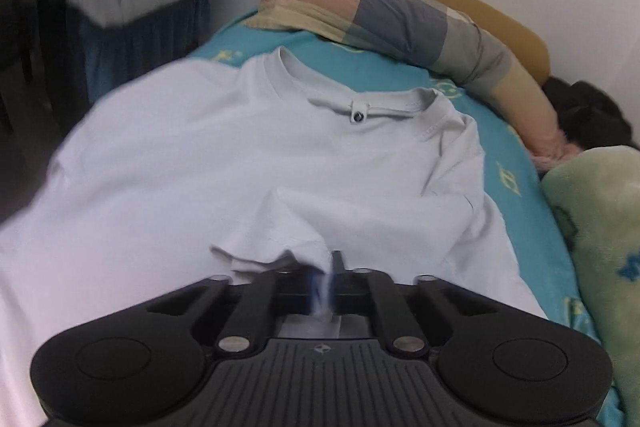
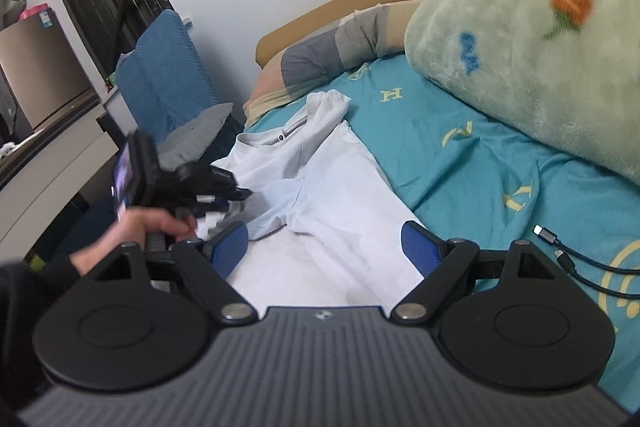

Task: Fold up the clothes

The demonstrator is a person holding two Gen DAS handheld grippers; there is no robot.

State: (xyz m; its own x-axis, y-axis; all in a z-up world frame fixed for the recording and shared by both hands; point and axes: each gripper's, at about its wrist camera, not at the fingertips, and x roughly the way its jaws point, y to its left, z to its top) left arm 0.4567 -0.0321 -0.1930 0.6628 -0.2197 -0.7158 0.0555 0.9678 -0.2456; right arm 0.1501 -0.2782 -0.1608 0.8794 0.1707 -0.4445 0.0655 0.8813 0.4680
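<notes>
White T-shirt (image 1: 248, 155), mid-frame on teal bedsheet (image 2: 460, 163): sleeve fold in hand, left gripper (image 1: 326, 279) clamped on sleeve edge at lower centre, right gripper (image 2: 324, 247) jaws apart above the body; next, likely laying the sleeve inward.

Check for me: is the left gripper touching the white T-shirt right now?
Touching. In the left wrist view the left gripper is shut on a bunched fold of the white T-shirt, with cloth running between its fingers.

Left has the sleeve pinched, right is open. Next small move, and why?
Probably carry the sleeve further across the shirt and let go: the left gripper is shut on it mid-fold, while the right gripper hangs open over the hem, holding nothing.
</notes>
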